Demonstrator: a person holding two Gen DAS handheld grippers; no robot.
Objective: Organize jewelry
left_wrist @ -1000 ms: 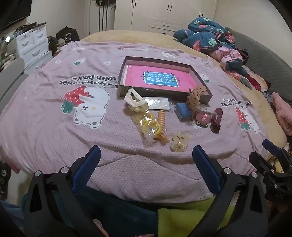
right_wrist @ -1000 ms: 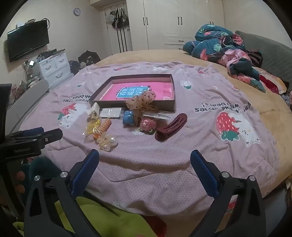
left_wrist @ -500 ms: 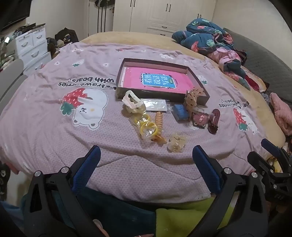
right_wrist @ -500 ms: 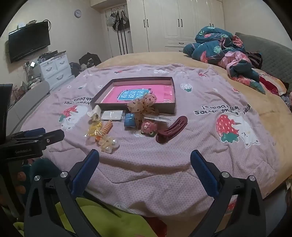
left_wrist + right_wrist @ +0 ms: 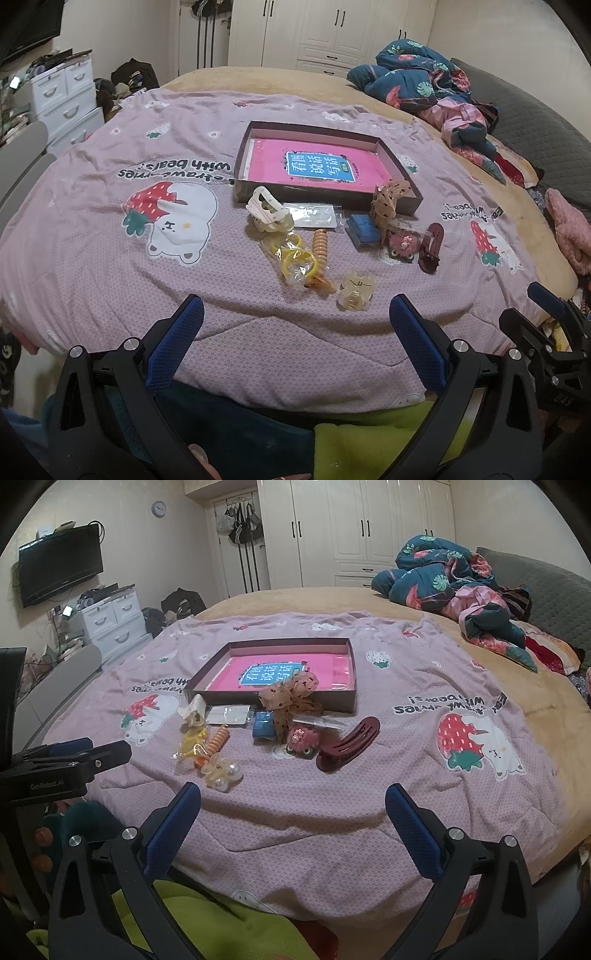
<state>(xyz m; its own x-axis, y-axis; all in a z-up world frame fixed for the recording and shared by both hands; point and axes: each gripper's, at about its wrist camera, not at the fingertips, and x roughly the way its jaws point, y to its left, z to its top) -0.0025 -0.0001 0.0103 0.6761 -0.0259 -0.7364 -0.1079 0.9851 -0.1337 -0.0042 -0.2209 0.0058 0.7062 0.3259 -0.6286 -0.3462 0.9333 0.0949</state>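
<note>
Ribbed orange coil tie (image 5: pixel 320 250) beside glossy maroon claw clip (image 5: pixel 350 744).

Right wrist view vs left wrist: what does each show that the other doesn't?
Only the right wrist view: the wall TV, a wall clock, and the left claw from the side.

Only the left wrist view: the right claw at the frame's edge, and pink fabric beyond the bed's side.

Both: the tray with its pink book, the maroon hair claw clip, the orange spiral tie, the blue box, all on the purple quilt. Both claws are open and empty.
</note>
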